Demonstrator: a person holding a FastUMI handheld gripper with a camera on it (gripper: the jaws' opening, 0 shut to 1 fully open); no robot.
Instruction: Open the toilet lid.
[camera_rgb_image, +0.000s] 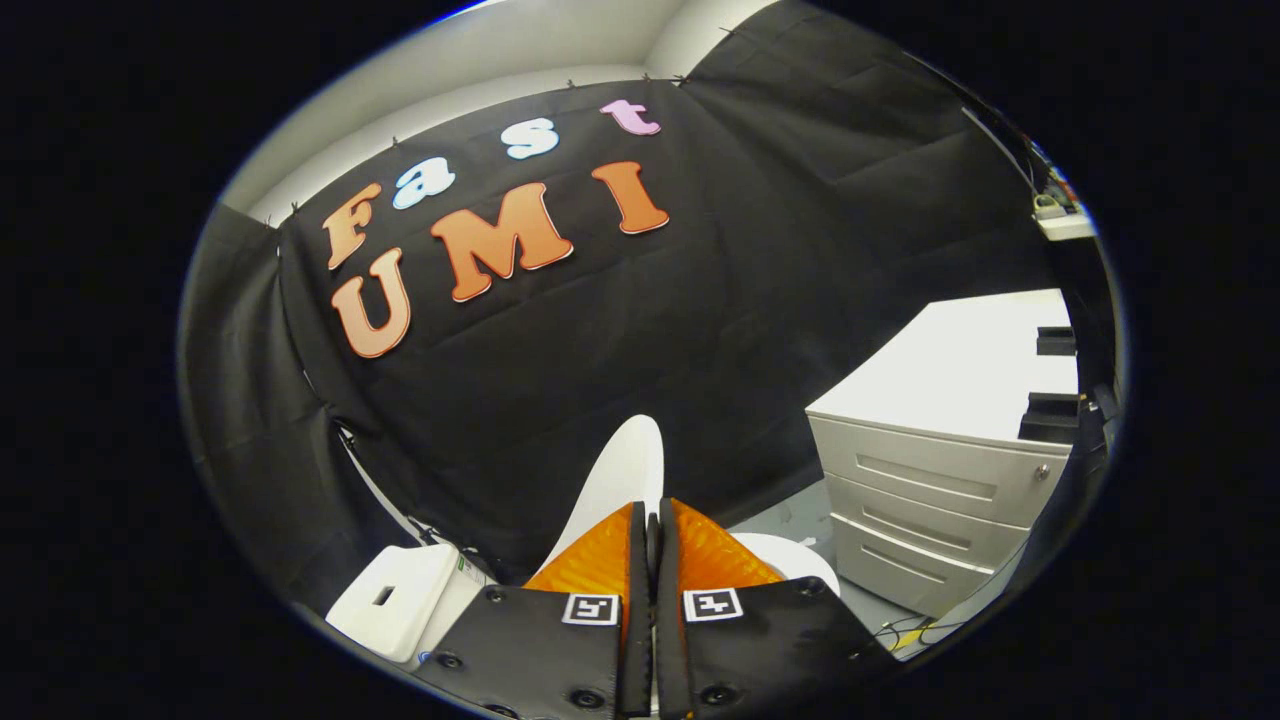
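Right, the tool (652, 525) has its fingers pressed nearly together, pinching the thin edge of the white toilet lid (628, 465), which rises tilted just ahead of the tips, w/ the cistern (395, 600) off to the left. Lid looks like rigid, smooth plastic, prob light but slippery, so grip the free front rim and swing it about the hinge.

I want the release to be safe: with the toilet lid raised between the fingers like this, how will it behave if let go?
The gripper looks shut on the toilet lid, a thin, smooth white panel, so it is probably stiff and somewhat slippery. It stands tilted above the toilet bowl, so it may drop shut if released early.
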